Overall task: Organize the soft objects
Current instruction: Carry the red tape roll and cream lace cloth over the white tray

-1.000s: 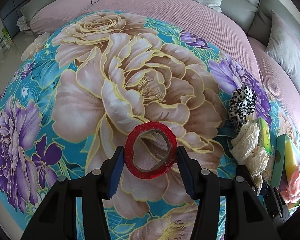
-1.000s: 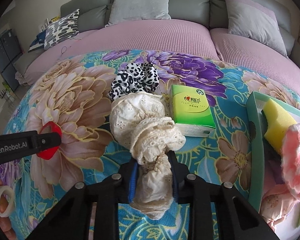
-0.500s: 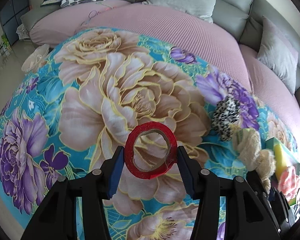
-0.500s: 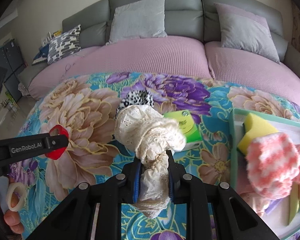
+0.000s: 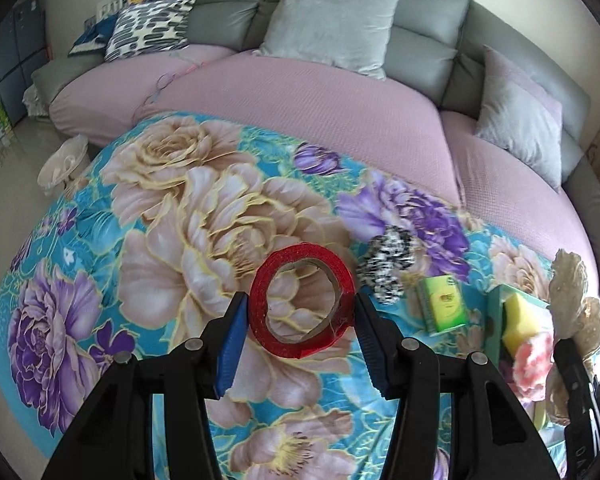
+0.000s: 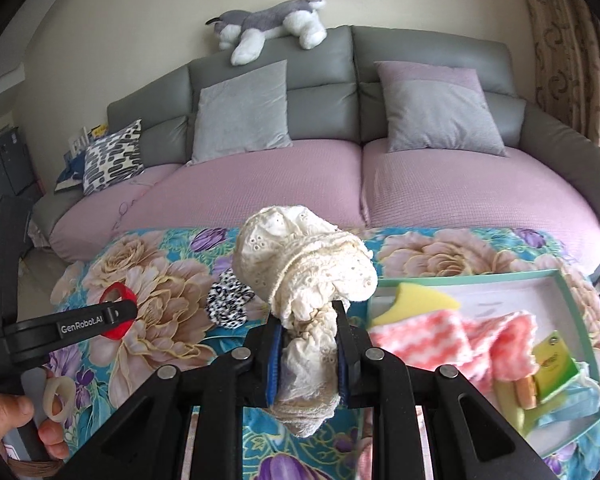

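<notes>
Both grippers higher than before; red tape roll (image 5: 302, 304), lace cloth (image 6: 306, 276) clamped.

the words "genrobot.ai" stand in white letters on the black side of the left gripper (image 6: 118, 312), seen from the right wrist view. more small white letters sit lower on that same black arm, but they are cut off and too small to read. the green tissue pack (image 5: 444, 304) has a red logo on top, too blurry to read. another green pack (image 6: 554, 364) in the tray (image 6: 472, 276) has a red mark, also too blurry.
</notes>
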A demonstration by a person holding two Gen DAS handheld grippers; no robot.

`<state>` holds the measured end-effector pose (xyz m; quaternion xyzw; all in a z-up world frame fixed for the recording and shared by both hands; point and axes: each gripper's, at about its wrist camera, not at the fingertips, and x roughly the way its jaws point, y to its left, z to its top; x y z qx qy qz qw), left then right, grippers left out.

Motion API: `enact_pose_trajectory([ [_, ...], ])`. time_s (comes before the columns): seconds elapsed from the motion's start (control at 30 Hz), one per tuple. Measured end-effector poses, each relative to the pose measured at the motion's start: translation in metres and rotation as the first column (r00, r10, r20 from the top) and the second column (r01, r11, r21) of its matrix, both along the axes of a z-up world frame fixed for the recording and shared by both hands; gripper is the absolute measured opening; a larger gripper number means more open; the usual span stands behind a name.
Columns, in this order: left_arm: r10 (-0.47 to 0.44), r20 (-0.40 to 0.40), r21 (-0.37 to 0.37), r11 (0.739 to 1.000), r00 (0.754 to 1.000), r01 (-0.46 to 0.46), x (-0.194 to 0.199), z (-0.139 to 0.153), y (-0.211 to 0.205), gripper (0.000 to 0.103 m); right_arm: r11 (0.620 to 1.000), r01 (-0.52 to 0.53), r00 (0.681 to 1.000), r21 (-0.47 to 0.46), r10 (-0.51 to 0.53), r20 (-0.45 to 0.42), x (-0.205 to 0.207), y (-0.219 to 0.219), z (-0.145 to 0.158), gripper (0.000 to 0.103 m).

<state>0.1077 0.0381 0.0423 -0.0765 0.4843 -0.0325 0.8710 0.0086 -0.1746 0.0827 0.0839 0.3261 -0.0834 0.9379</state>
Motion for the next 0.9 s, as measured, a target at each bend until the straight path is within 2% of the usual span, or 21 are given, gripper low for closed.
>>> enact_pose_trajectory([
  [0.23, -0.084, 0.033, 0.024, 0.996, 0.996, 0.084, -0.005, 0.013, -0.038, 0.054, 0.995, 0.101, 0.995, 0.022, -0.101, 0.002, -0.016, -0.042, 0.006, 0.023],
  [0.33, -0.139, 0.047, 0.015, 0.990, 0.989, 0.138, -0.010, 0.019, -0.057, 0.054, 0.989, 0.147, 0.989, 0.025, -0.147, 0.001, -0.024, -0.060, 0.007, 0.023],
  [0.5, -0.219, 0.068, 0.040, 0.975, 0.973, 0.217, -0.020, 0.025, -0.093, 0.054, 0.974, 0.222, 0.975, 0.049, -0.221, -0.012, -0.036, -0.094, 0.003, 0.023],
  [0.6, -0.271, 0.077, 0.024, 0.963, 0.960, 0.270, -0.027, 0.029, -0.111, 0.054, 0.956, 0.287, 0.958, 0.059, -0.287, -0.022, -0.048, -0.119, 0.000, 0.023],
  [0.7, -0.316, 0.086, 0.038, 0.949, 0.945, 0.314, -0.035, 0.031, -0.132, 0.054, 0.930, 0.359, 0.933, 0.072, -0.358, -0.031, -0.063, -0.145, -0.002, 0.023],
  [0.9, -0.437, 0.111, 0.022, 0.899, 0.893, 0.437, -0.057, 0.035, -0.174, 0.054, 0.887, 0.450, 0.893, 0.106, -0.449, -0.037, -0.087, -0.175, -0.003, 0.023],
])
